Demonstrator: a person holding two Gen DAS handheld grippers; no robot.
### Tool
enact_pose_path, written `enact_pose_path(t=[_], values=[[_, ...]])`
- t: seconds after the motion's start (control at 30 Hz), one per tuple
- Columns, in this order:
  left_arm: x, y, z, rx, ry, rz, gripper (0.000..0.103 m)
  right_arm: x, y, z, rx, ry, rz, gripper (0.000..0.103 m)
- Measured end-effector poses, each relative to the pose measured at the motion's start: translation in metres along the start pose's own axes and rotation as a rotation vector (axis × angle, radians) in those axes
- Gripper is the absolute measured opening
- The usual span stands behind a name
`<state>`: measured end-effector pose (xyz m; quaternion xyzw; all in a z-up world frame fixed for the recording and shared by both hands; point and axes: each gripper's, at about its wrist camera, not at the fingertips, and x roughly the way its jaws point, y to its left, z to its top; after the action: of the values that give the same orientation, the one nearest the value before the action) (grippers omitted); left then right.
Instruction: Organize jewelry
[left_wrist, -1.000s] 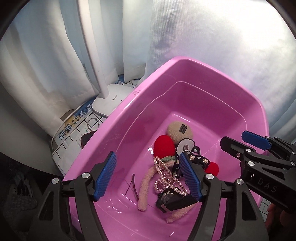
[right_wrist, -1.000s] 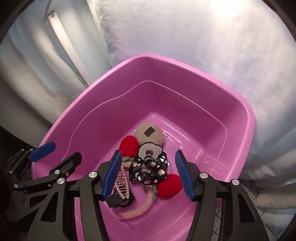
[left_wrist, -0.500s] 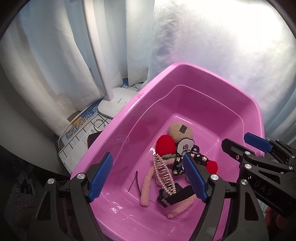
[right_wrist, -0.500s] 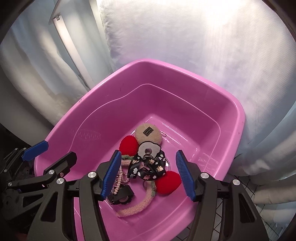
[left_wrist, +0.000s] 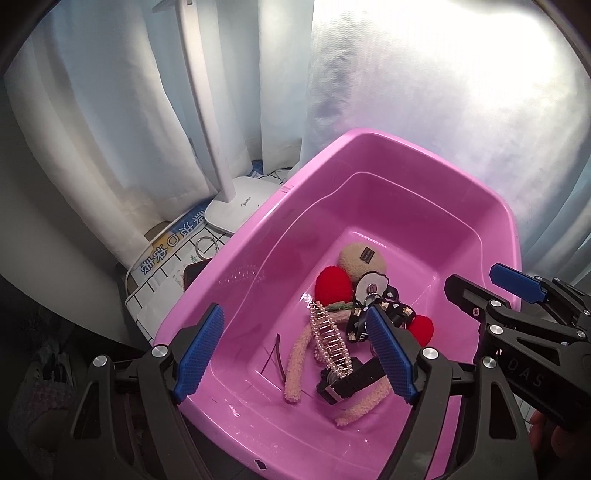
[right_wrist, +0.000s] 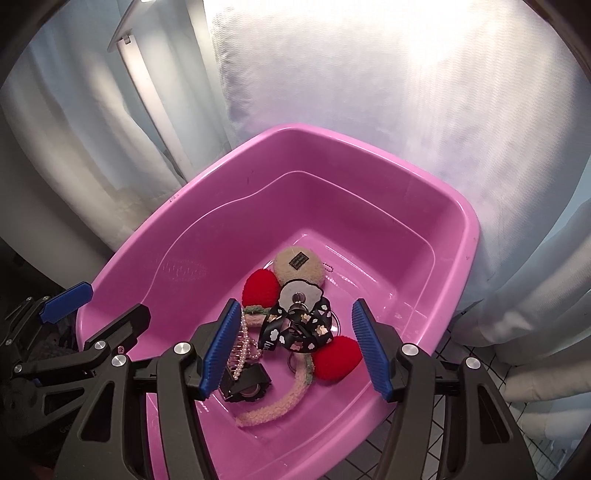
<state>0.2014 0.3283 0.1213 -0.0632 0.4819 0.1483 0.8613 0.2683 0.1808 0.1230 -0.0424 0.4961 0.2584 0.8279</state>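
Both the left gripper (left_wrist: 295, 354) and right gripper (right_wrist: 293, 345) hang wide and empty above the pink tub (right_wrist: 469, 236), where the pearl hair claw (left_wrist: 330, 341) lies tangled just ahead, best pinched across its spine and lifted slowly.

Left hand-held gripper (left_wrist: 291, 345), right hand-held gripper (right_wrist: 293, 347): black frames, ribbed blue pads (left_wrist: 197, 347), silver screws, "DAS" lettering.

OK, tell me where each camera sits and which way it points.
Left wrist: on the left gripper, looking down into the pink tub; its open blue-padded fingers and the right gripper show.
Right wrist: on the right gripper, looking down into the tub; its open fingers and the left gripper show.
Shared: the tub, pearl hair clip, red pom-poms, bow.
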Motion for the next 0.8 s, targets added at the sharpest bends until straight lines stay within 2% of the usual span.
enact_pose_path(t=[0.8], values=[[-0.0058, -0.0004, -0.001, -0.003, -0.005, 0.003, 0.078, -0.0102, -0.0017, -0.0048, -0.004, -0.017, -0.014, 0.06]])
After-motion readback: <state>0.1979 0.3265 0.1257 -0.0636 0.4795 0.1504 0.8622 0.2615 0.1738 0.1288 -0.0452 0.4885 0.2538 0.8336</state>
